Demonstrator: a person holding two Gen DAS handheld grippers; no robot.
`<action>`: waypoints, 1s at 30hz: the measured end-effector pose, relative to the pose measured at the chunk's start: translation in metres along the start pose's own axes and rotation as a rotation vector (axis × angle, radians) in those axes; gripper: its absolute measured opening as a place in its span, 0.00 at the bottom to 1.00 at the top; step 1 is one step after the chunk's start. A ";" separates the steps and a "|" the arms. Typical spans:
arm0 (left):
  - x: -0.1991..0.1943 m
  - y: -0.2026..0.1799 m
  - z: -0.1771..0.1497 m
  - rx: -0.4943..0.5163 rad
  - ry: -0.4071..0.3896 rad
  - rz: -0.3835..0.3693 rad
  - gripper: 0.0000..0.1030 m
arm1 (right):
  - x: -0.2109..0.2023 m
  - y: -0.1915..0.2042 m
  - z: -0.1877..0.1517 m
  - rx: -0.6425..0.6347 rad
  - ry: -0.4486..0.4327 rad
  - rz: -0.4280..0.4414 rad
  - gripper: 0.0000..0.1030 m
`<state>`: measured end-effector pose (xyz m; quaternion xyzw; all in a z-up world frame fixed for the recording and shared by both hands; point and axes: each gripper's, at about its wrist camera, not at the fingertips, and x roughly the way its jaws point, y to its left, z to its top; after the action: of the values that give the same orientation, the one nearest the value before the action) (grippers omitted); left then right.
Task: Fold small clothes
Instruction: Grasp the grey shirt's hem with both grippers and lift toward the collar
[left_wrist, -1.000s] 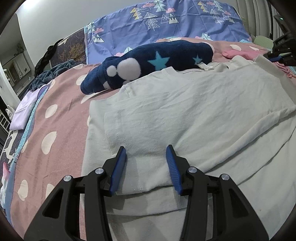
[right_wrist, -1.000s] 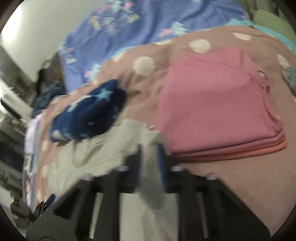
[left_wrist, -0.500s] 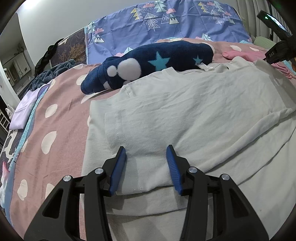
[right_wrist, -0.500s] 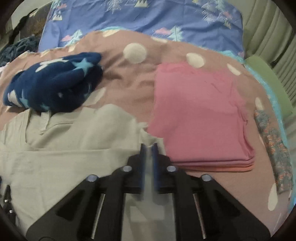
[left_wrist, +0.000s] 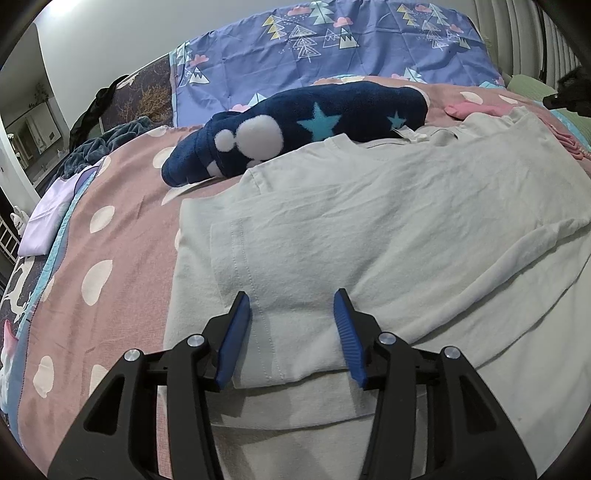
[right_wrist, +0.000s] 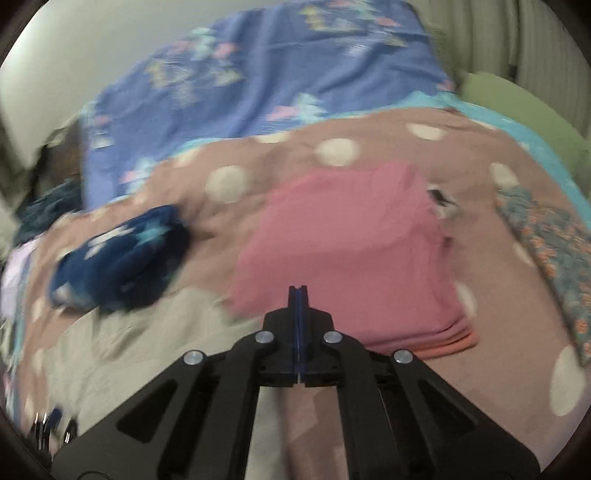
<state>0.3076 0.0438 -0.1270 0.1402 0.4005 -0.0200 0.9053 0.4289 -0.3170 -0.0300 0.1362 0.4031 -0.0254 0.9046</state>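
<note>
A pale grey-green T-shirt (left_wrist: 388, 221) lies spread on the bed, its left sleeve folded in over the body. My left gripper (left_wrist: 291, 325) is open, its blue fingers (left_wrist: 232, 339) resting over the folded sleeve hem. In the right wrist view the shirt (right_wrist: 122, 350) lies at lower left. My right gripper (right_wrist: 297, 291) is shut with nothing between its pads, raised above the edge of a folded pink stack (right_wrist: 351, 251). The right gripper's black body shows at the far right of the left wrist view (left_wrist: 570, 92).
A navy star-patterned fleece garment (left_wrist: 295, 125) lies just beyond the shirt's collar. The bed has a pink polka-dot cover (left_wrist: 92, 258) and a blue tree-print pillow (left_wrist: 332, 48). A floral cloth (right_wrist: 546, 258) lies right of the pink stack. A lilac item (left_wrist: 48, 218) sits at the left bed edge.
My right gripper held a piece of the shirt, then let it go and lifted away, now shut and empty. The left gripper has not moved.
</note>
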 end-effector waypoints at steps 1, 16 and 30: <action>0.000 0.000 0.000 -0.001 0.000 0.000 0.49 | -0.007 0.012 -0.009 -0.062 -0.009 0.047 0.03; -0.010 0.018 -0.004 -0.104 -0.015 -0.080 0.61 | -0.073 0.027 -0.151 -0.351 -0.003 0.017 0.14; -0.131 0.053 -0.159 -0.235 0.035 -0.407 0.80 | -0.176 -0.057 -0.283 -0.118 0.074 0.214 0.41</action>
<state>0.1121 0.1280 -0.1202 -0.0493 0.4355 -0.1528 0.8858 0.0972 -0.3075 -0.0941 0.1259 0.4199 0.1002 0.8932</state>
